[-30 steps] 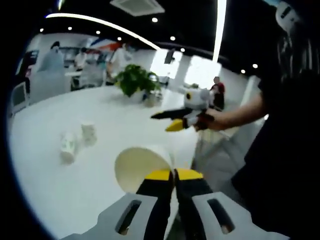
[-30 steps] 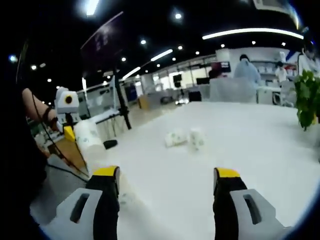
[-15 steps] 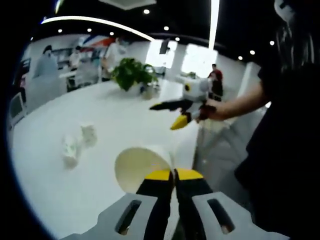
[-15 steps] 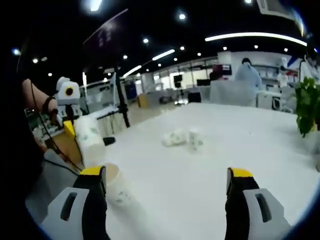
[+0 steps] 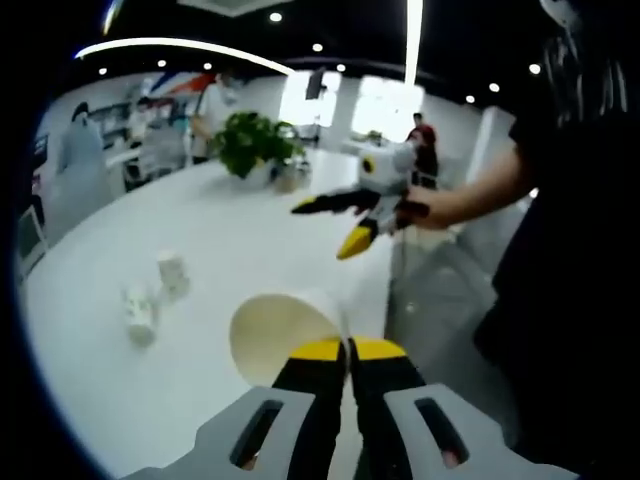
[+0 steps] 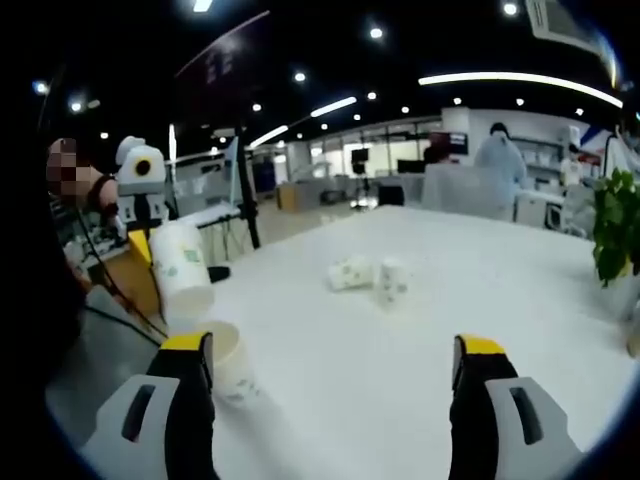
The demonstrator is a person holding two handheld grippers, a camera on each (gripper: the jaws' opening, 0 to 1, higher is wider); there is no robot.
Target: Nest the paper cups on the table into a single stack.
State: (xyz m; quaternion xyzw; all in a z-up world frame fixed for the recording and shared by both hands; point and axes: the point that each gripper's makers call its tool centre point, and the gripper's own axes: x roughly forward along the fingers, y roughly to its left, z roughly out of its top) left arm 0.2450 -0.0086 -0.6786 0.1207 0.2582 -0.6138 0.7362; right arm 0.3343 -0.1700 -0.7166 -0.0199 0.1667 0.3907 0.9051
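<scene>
The held cup (image 5: 285, 335) sits just ahead of the left gripper (image 5: 347, 350), whose jaws are closed together on its rim wall, pinching 1 side so the open mouth faces out and stays free. In the right gripper view the same cup (image 6: 181, 270) hangs in the air above and just behind a standing cup (image 6: 232, 362), mouth tilted down toward it. That pose reads as a lineup for nesting: the held cup is carried over the standing 1 so it can slide down over or into it.

The standing cup rests upright on the counter (image 6: 420, 330) beside the right gripper's left jaw, near the counter's edge. The right gripper (image 6: 335, 350) has its jaws spread wide with nothing between them, probably kept open so it can steady or take a cup. In the left gripper view the right gripper (image 5: 350, 225) floats ahead and to the right of the left jaws, above the counter (image 5: 240, 250).

2 more cups wait farther out, well ahead of both jaws: 1 lying on its side (image 6: 351, 272) and 1 upright (image 6: 391, 281), just beside each other. In the left gripper view they lie to the left of the jaws, the lying cup (image 5: 139, 315) nearer, the upright cup (image 5: 172, 273) beyond. A potted plant (image 5: 252, 148) stands at the far end.
</scene>
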